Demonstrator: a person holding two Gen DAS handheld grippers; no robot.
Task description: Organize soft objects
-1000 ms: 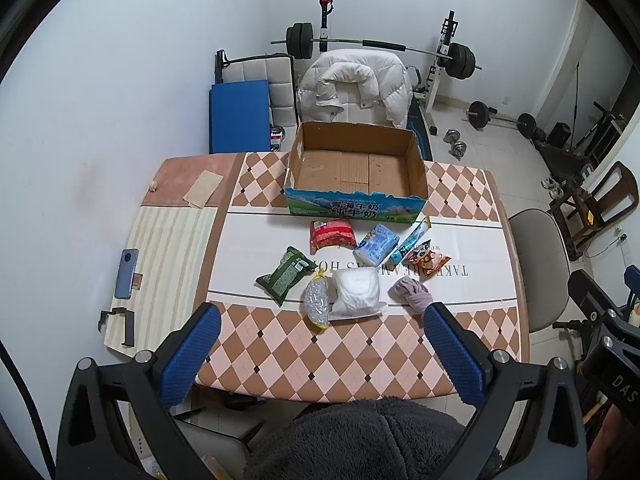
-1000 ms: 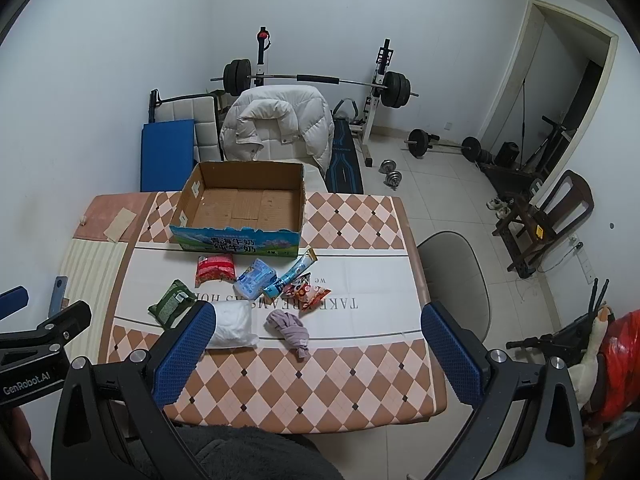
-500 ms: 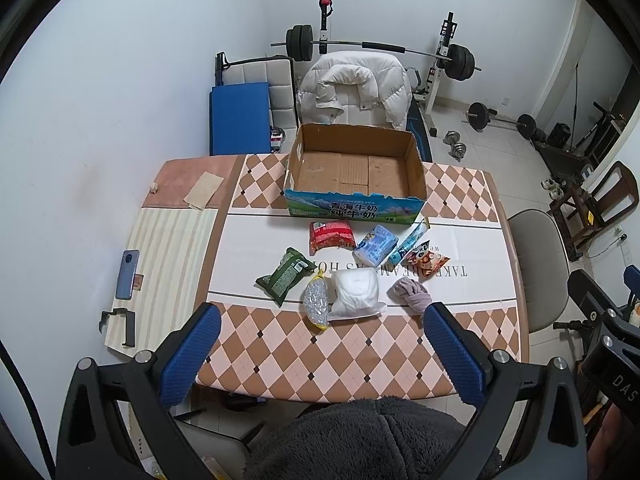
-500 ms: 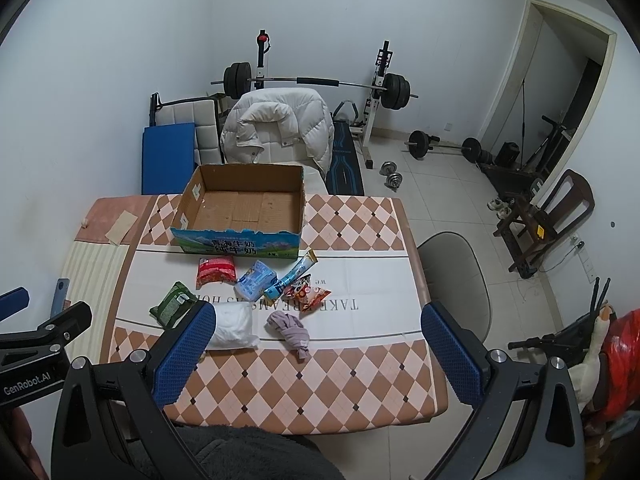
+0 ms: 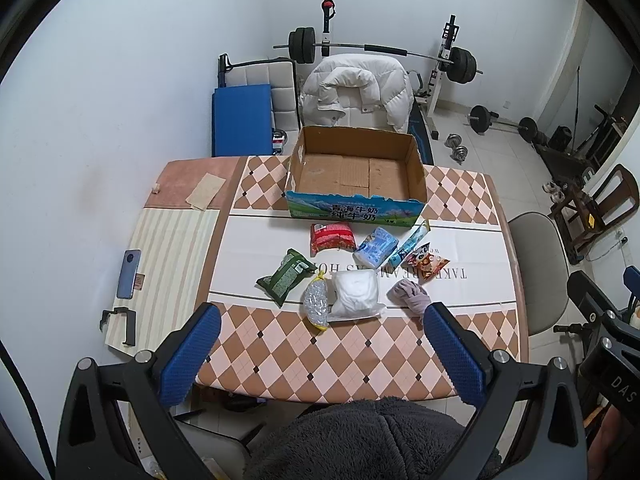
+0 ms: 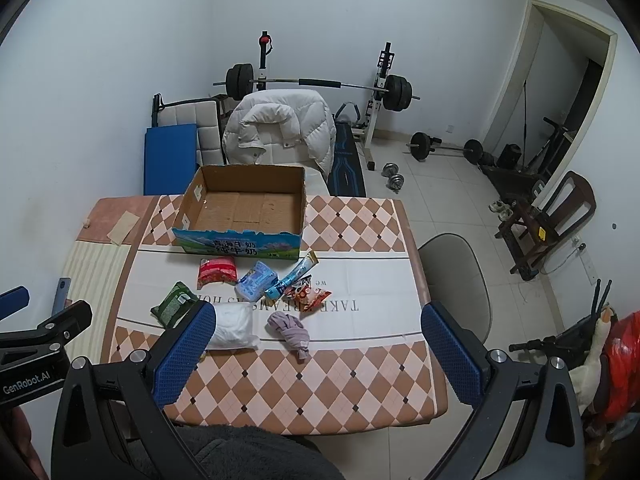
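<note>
Both grippers are hovering released above the bench's (image 5: pixel 360 364) near edge, the left gripper (image 5: pixel 320 354) and the right gripper (image 6: pixel 316 354) each gaping wide and holding nothing. The soft items are lying mid-bench: a green packet (image 5: pixel 286 276), a white bag (image 5: pixel 356 294), a mauve cloth bundle (image 6: pixel 290 332) and a red packet (image 5: pixel 332 237). An empty milk carton box (image 5: pixel 356 184) is sitting at the far edge.

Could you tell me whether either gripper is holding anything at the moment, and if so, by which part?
Nothing is held. The left gripper and right gripper are both open above the table.
</note>
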